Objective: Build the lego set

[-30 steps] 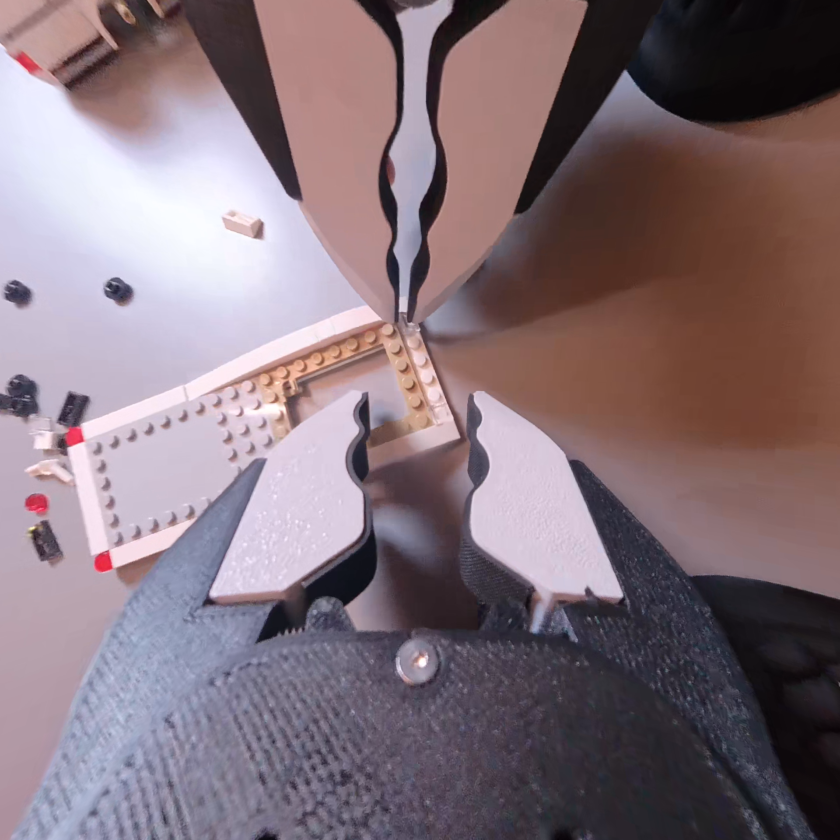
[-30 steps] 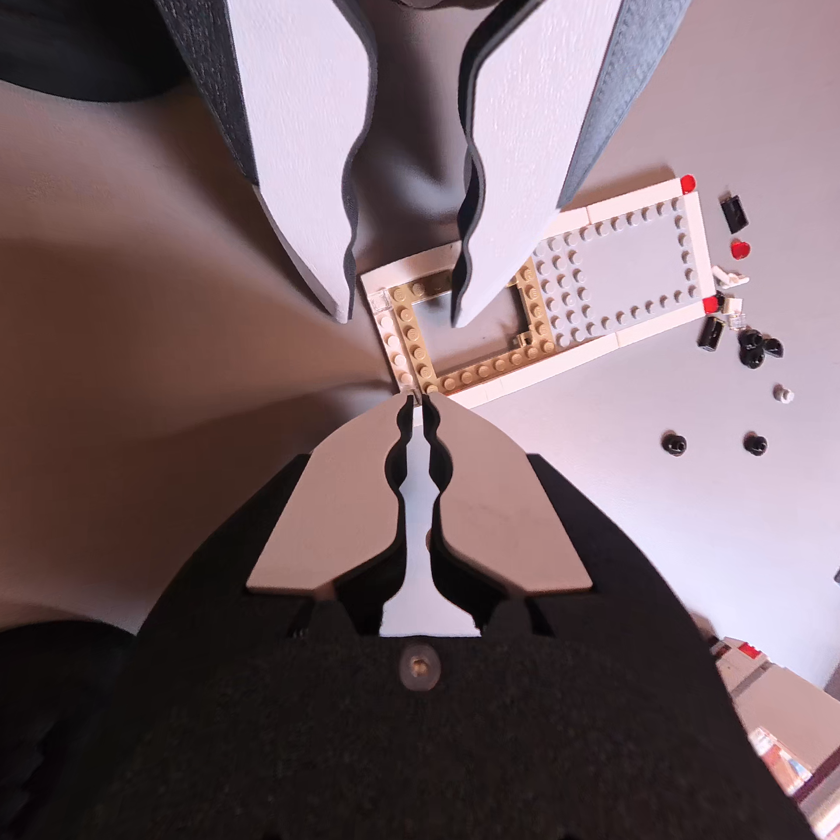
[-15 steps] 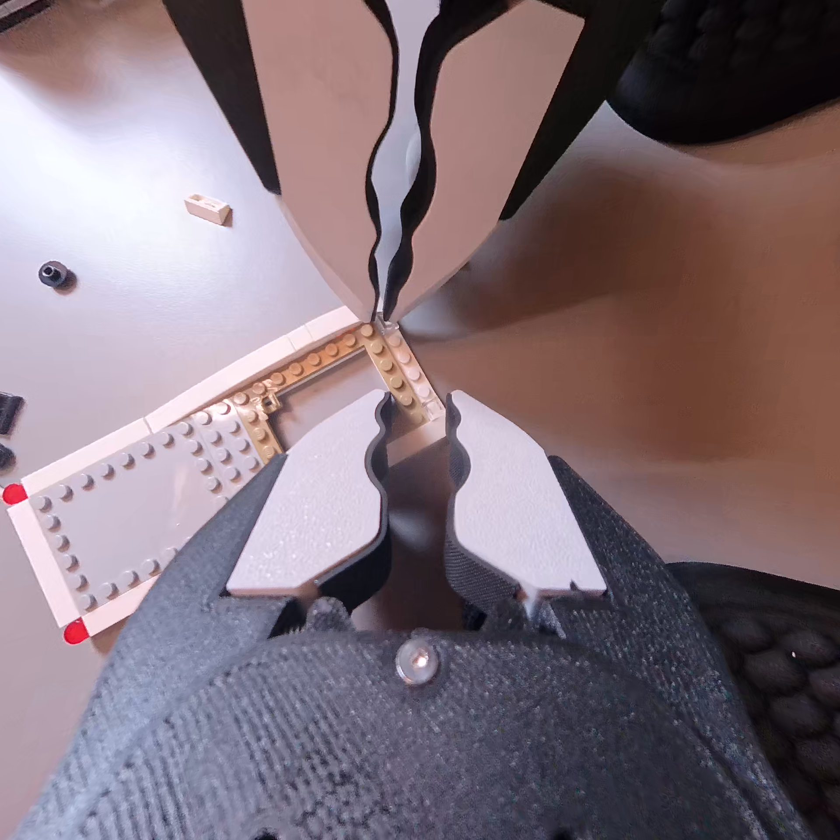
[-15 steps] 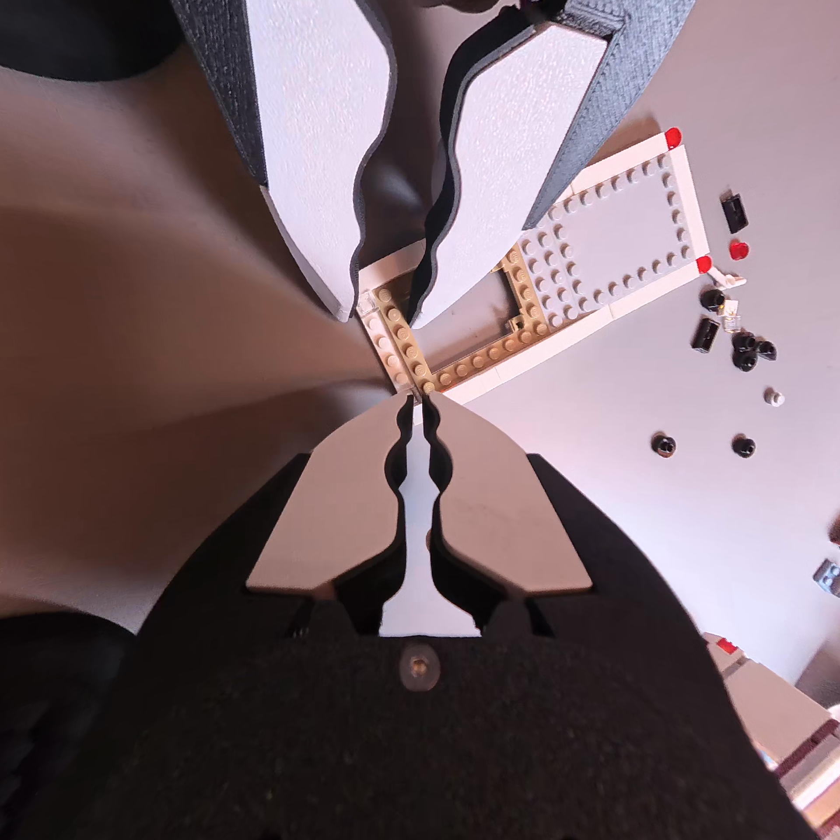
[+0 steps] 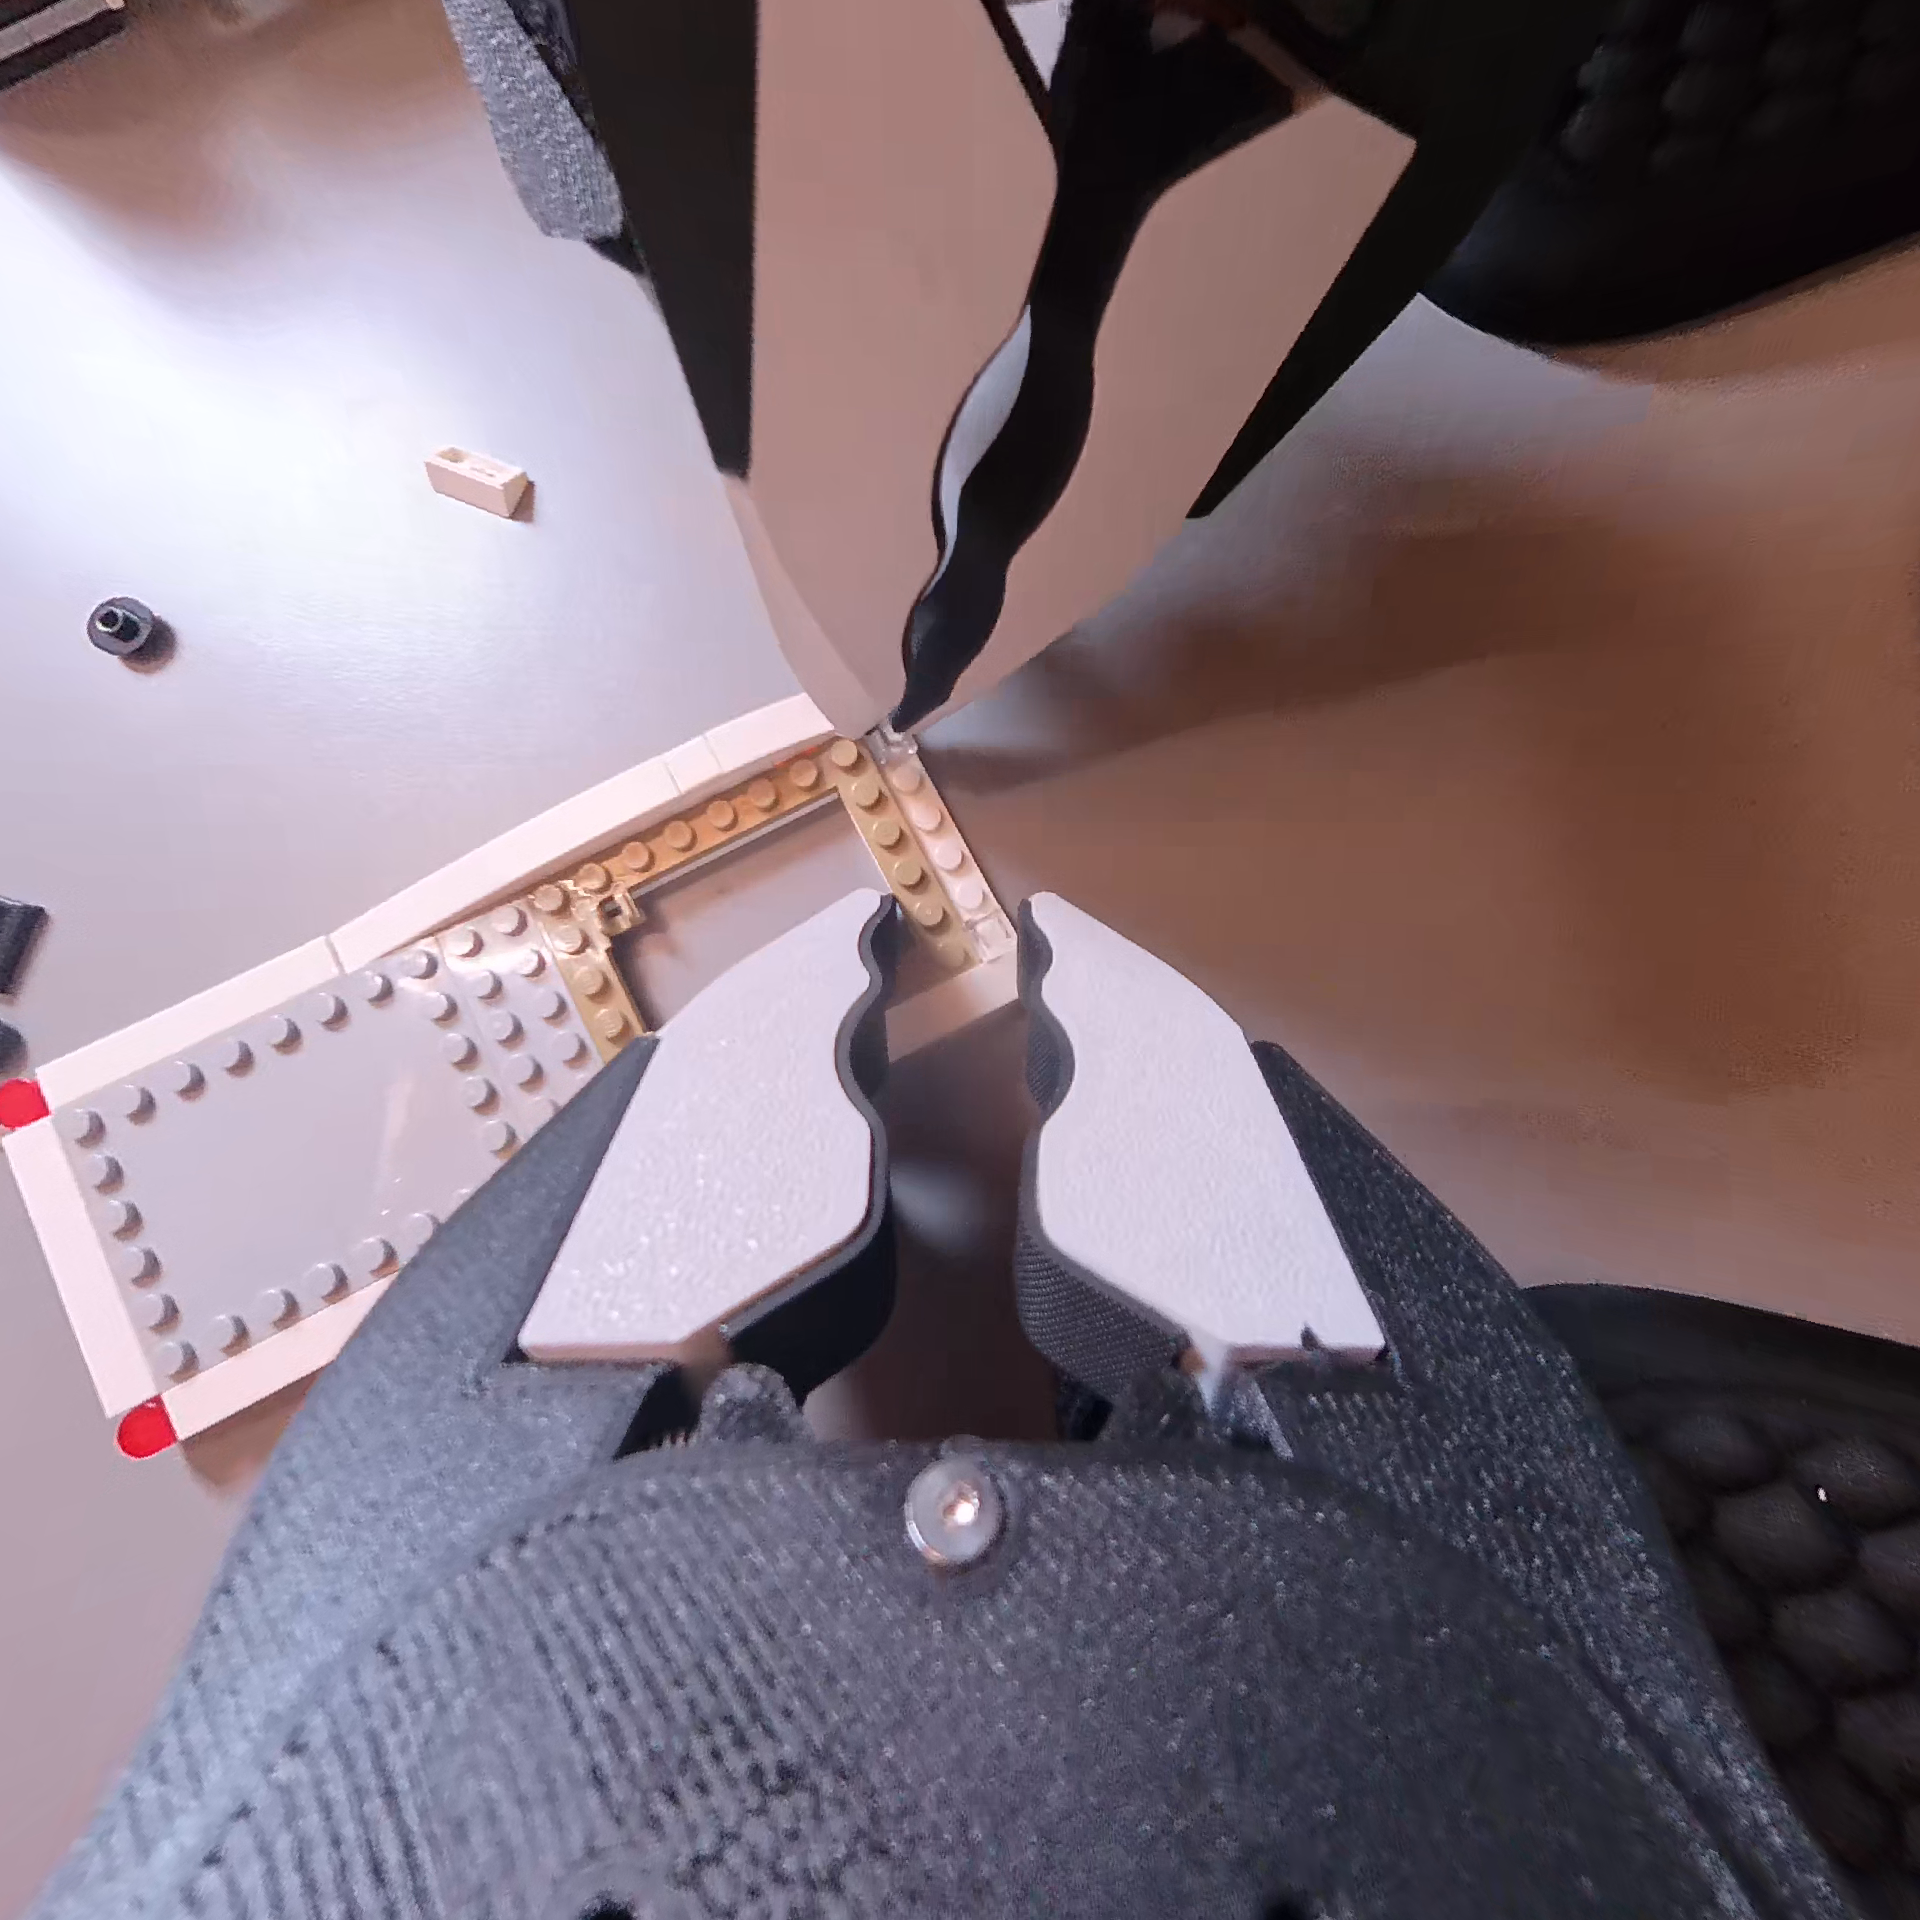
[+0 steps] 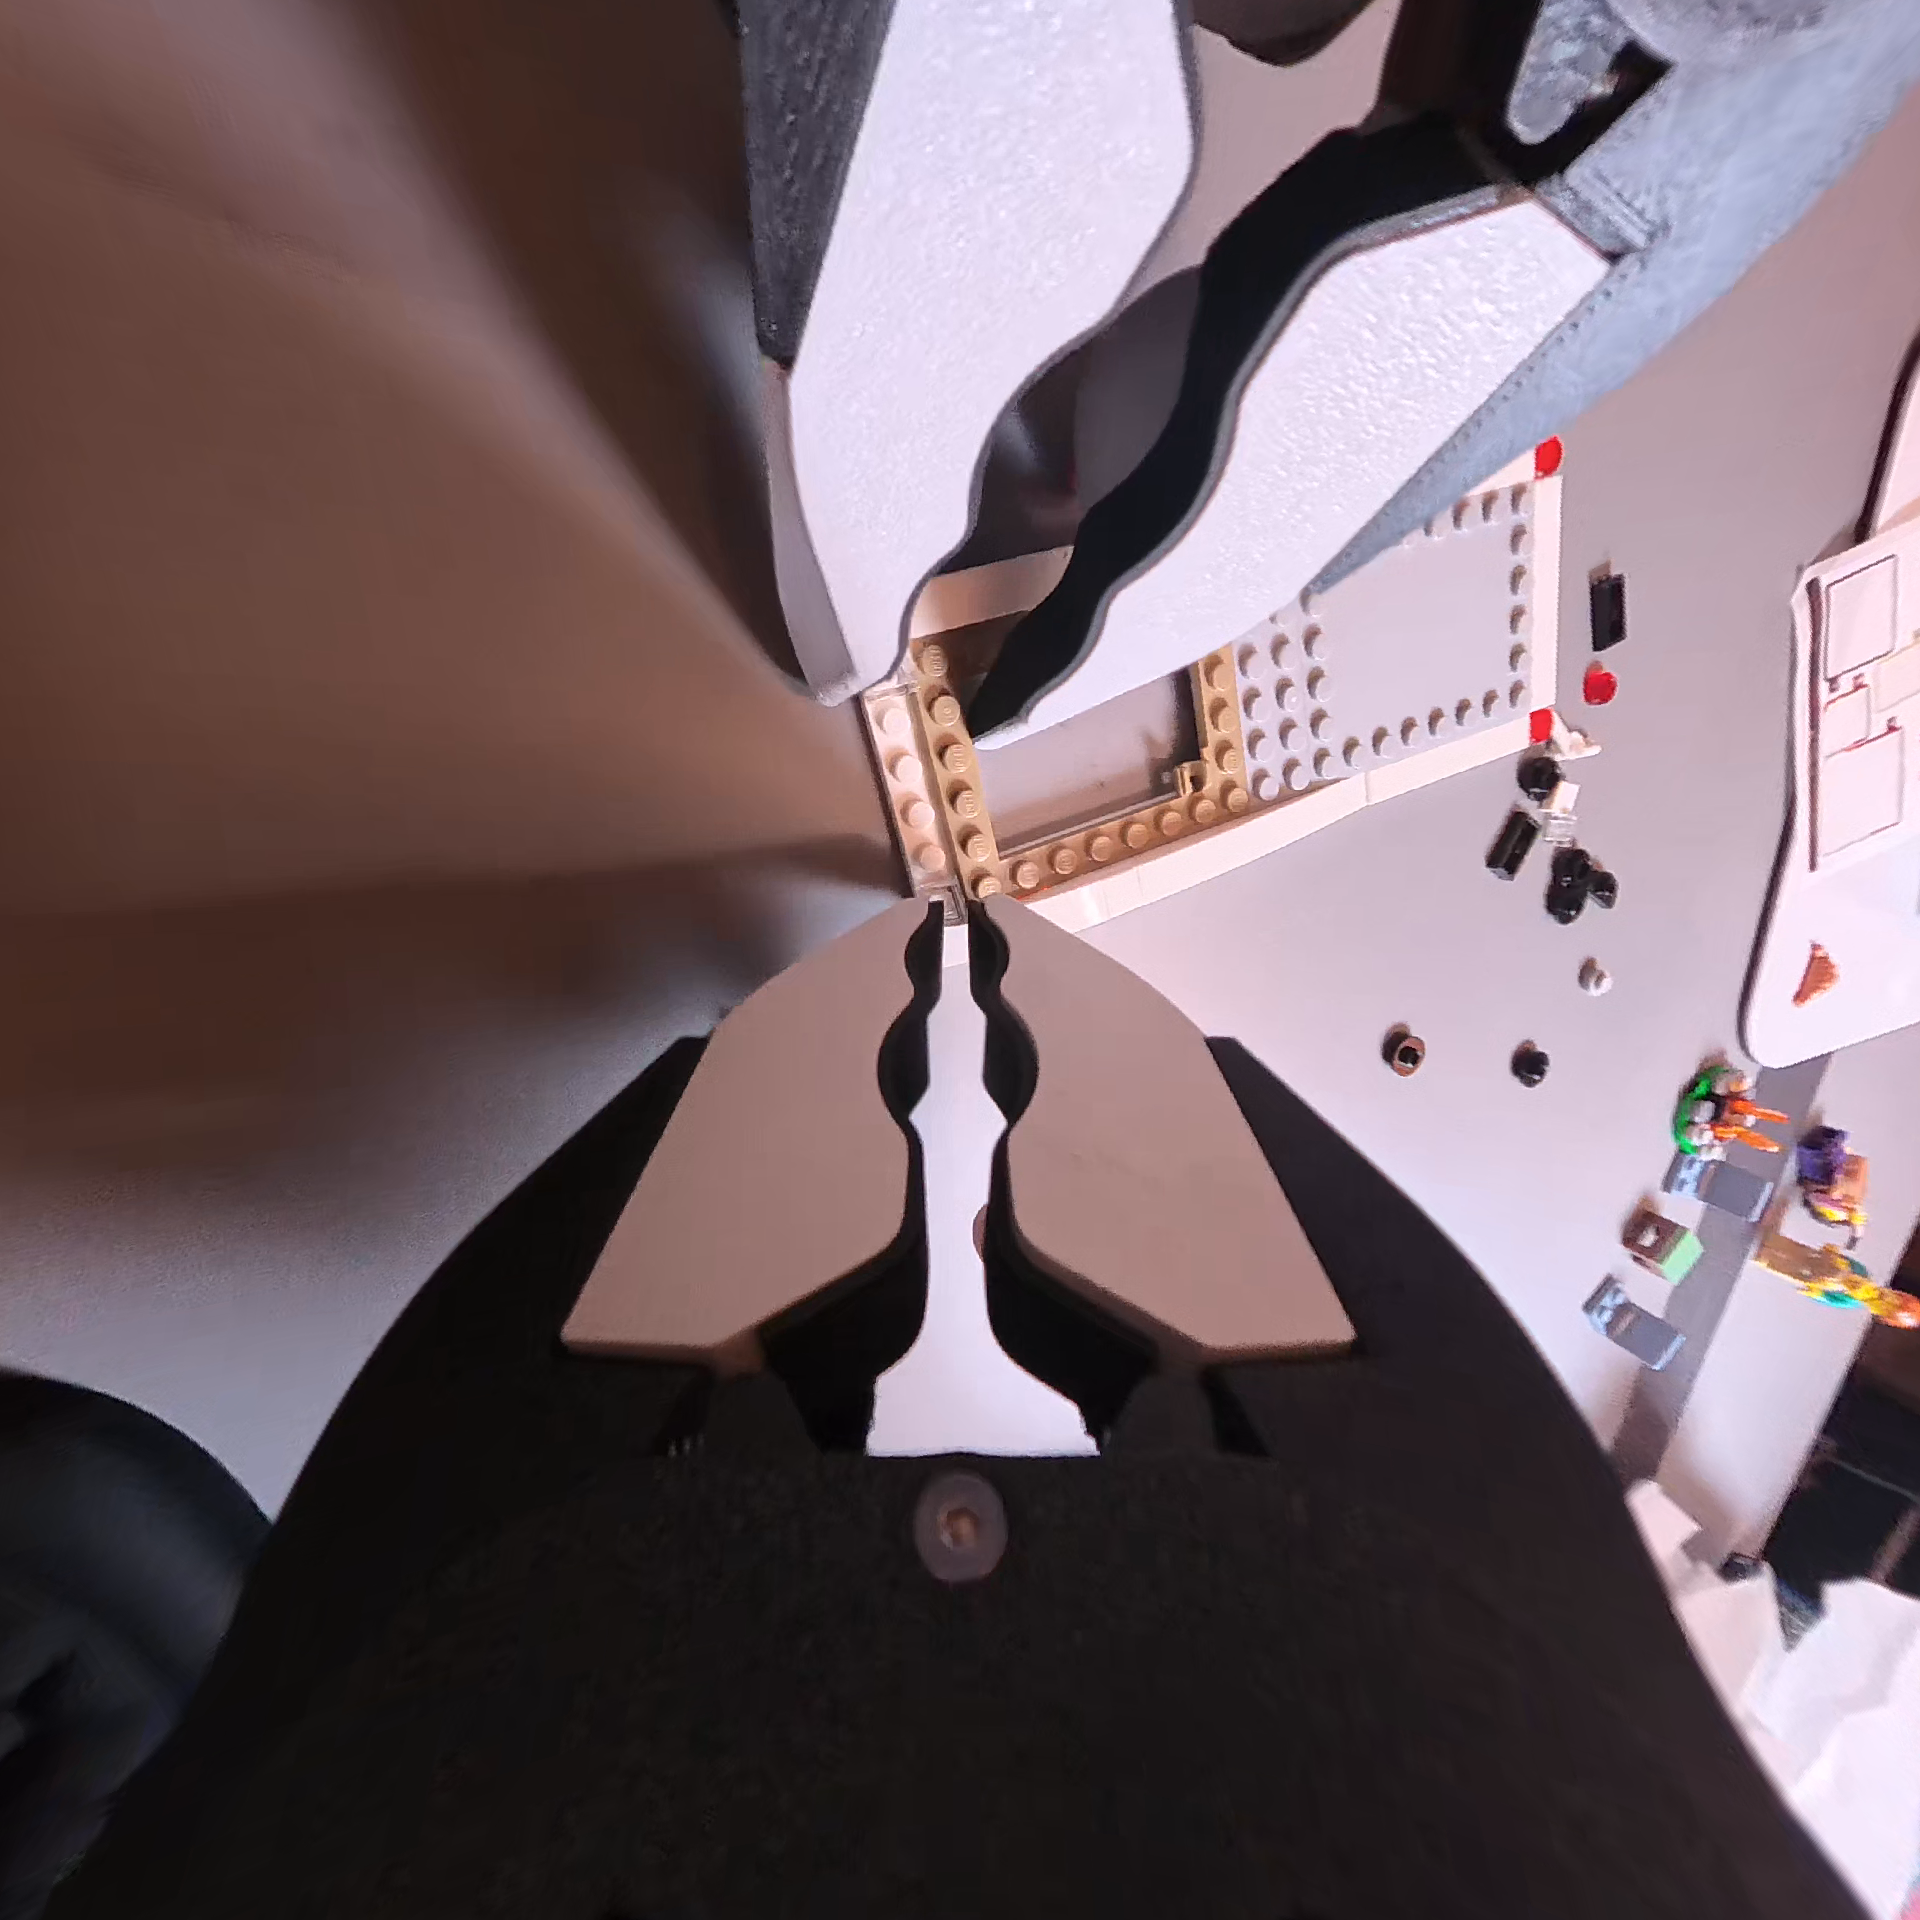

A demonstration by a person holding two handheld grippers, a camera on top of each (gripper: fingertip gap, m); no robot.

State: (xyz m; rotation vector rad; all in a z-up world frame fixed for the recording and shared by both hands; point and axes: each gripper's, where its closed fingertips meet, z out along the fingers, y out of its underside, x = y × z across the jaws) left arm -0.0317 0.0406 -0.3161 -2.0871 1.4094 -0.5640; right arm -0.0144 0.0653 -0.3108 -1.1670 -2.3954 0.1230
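A brick assembly (image 5: 727,821) lies flat on a pale table (image 5: 260,364): a tan studded frame (image 6: 1091,857) edged with white tiles, joined to a grey studded plate (image 5: 291,1153) with red pieces at its far corners. The left gripper (image 5: 951,925) is seen at the near end of the frame, its two fingers closed on the corner, so that the end strip and the white edge below it are clamped between the pads; in the right wrist view the same fingers (image 6: 904,644) are seen pressing on that corner from both sides. The right gripper (image 6: 954,909) is set at the opposite corner of the same end strip, its jaws almost together, and a small clear piece (image 6: 940,896) at that corner is pinched between the tips. Loose parts are scattered on the table: a white brick (image 5: 478,483), a black round piece (image 5: 123,623), more black pieces (image 6: 1558,862), a red stud (image 6: 1601,686), and small colourful figures (image 6: 1766,1164) farther off beside a white sheet (image 6: 1849,810).
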